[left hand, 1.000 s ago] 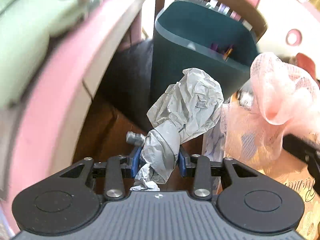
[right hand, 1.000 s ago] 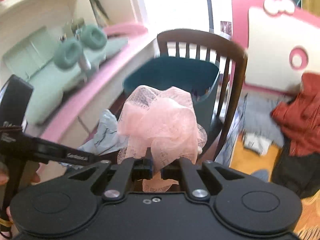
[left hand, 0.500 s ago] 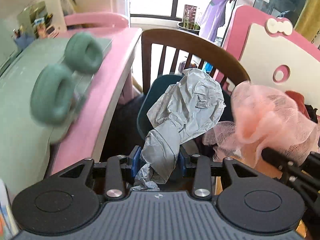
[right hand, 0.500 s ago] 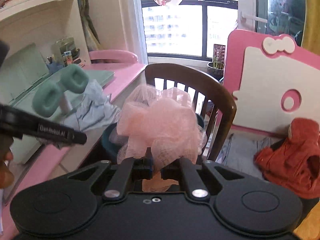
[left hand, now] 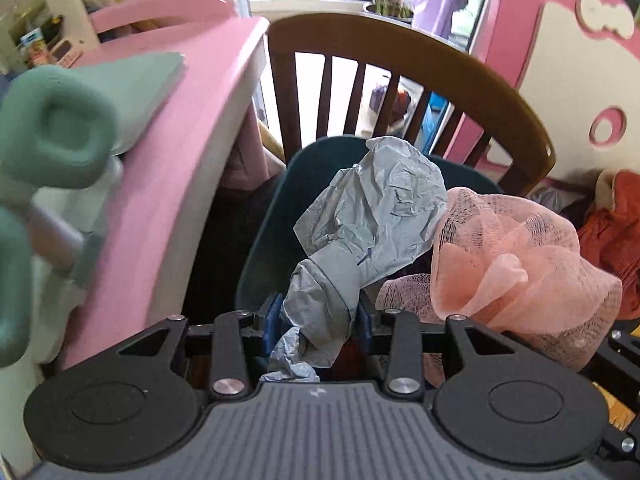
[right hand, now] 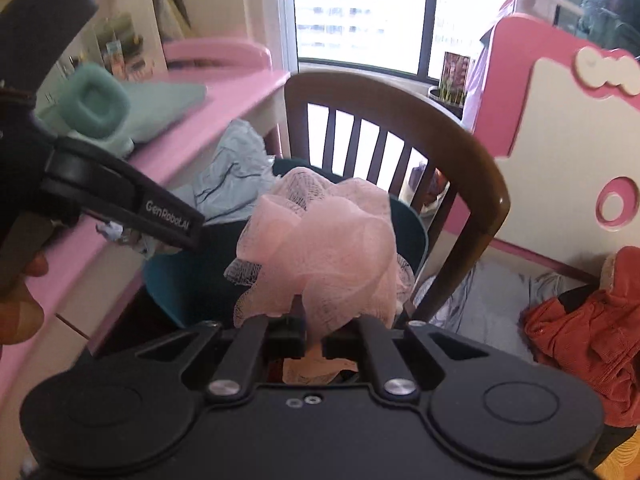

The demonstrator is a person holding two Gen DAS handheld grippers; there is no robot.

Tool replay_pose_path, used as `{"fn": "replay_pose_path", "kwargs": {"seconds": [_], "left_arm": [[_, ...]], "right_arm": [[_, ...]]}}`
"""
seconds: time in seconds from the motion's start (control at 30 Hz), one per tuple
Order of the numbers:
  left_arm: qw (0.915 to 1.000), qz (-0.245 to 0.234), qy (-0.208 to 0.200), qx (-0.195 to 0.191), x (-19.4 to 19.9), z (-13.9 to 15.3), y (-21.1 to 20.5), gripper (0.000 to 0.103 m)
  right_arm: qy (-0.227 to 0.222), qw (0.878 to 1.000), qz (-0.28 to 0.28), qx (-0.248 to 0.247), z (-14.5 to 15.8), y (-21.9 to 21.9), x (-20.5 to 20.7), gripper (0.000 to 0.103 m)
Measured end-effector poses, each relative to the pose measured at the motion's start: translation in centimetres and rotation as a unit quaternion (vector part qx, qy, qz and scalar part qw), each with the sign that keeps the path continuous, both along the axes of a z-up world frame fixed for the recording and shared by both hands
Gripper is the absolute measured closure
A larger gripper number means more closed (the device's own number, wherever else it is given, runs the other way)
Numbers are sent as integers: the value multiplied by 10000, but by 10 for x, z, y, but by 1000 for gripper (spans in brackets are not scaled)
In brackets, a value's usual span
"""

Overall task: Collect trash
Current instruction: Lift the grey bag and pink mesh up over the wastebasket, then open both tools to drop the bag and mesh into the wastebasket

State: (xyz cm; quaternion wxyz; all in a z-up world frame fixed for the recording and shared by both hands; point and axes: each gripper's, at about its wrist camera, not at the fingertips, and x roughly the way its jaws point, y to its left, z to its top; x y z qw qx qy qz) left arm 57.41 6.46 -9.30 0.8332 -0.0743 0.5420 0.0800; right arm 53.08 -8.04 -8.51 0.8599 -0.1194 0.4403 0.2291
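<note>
The left gripper (left hand: 318,316) clamps a grey bag (left hand: 372,216) at frame centre, over the teal bin (left hand: 264,240). The right gripper (right hand: 314,338) pinches pink netting (right hand: 320,240), centre frame, before the chair (right hand: 472,176).

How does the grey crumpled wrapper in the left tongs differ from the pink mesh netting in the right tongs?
The crumpled grey plastic wrapper is opaque and creased; the pink mesh netting is see-through and ruffled. The wrapper stands tall and narrow, the netting bunches into a round puff. Both are clamped at the base, by the left tongs and right tongs, above the dark teal bin.
</note>
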Motion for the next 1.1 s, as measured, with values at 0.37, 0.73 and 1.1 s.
{"fn": "replay_pose_path", "kwargs": {"seconds": [0.37,0.73,1.1], "left_arm": [[9985,-252,408,259,24,-45,-15,66],[9958,-385,768,315,26,-70,-26,64],[9986,-412,330,-66,3,-46,-21,38]], "right_arm": [[312,9990,208,-239,-31,6,8,91],[452,9984,243,-251,-39,7,5,69],[291,9994,161,100,-18,-5,-7,48]]}}
